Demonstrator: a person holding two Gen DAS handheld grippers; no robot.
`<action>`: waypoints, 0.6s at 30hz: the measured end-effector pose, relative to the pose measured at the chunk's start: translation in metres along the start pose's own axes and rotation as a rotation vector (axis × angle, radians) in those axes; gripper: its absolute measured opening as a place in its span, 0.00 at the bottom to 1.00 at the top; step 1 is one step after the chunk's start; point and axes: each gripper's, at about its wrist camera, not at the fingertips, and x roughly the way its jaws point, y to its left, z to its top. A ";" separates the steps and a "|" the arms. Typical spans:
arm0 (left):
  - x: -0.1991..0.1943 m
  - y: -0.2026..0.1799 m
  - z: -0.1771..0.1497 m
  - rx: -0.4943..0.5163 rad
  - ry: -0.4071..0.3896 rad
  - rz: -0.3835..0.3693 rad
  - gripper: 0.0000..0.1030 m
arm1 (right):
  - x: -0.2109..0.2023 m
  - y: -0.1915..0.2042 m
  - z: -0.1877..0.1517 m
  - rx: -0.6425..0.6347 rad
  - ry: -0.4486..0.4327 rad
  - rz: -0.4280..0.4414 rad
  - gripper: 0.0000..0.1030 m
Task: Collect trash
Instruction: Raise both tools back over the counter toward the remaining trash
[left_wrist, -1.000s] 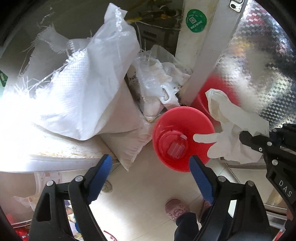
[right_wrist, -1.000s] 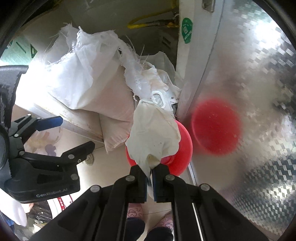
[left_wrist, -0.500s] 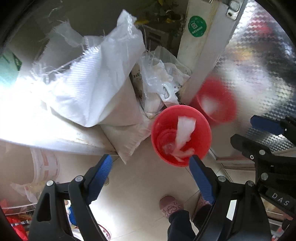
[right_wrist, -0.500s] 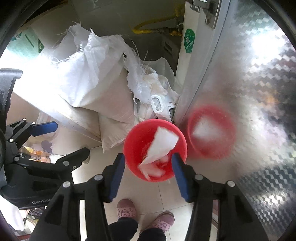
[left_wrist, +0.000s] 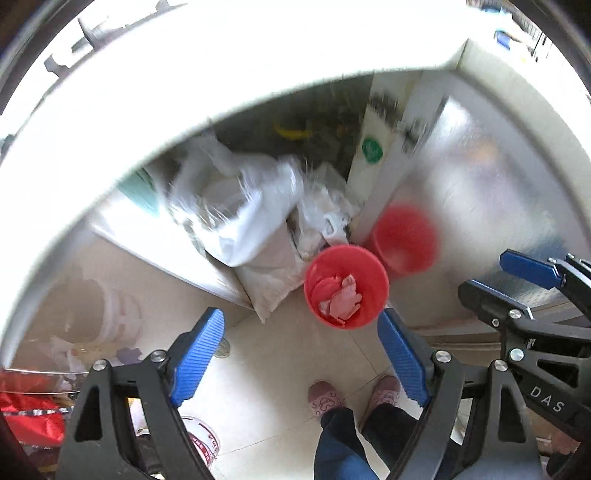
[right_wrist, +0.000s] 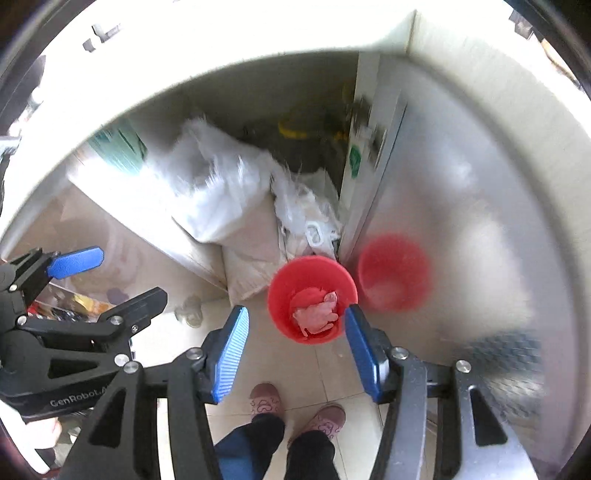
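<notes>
Crumpled pale trash (left_wrist: 345, 299) sits at the bottom of the round red plastic bucket (left_wrist: 369, 269) on the tiled floor, right of centre in the left wrist view and just below centre in the right wrist view. Left gripper (left_wrist: 301, 356) gapes wide with nothing between its blue pads. Right gripper (right_wrist: 295, 349) hangs partly open and empty too, above the bucket beside the shiny metal cabinet door (right_wrist: 480, 206).

White letters "DAS" stand on the black plastic frame of the right gripper (left_wrist: 524, 280) seen in the left wrist view, "GenRoboL" on the black frame of the left gripper (right_wrist: 110, 273) in the right wrist view, while the round green sticker (left_wrist: 371, 149) on the cream door post is too blurred to read.
</notes>
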 end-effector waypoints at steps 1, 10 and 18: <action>-0.015 0.001 0.003 -0.004 -0.011 0.002 0.81 | -0.013 0.002 0.004 0.001 -0.007 -0.002 0.51; -0.117 0.006 0.042 -0.016 -0.132 -0.026 0.81 | -0.113 0.006 0.037 0.020 -0.127 -0.113 0.67; -0.169 -0.010 0.091 0.070 -0.236 -0.077 0.81 | -0.169 -0.011 0.056 0.108 -0.206 -0.179 0.87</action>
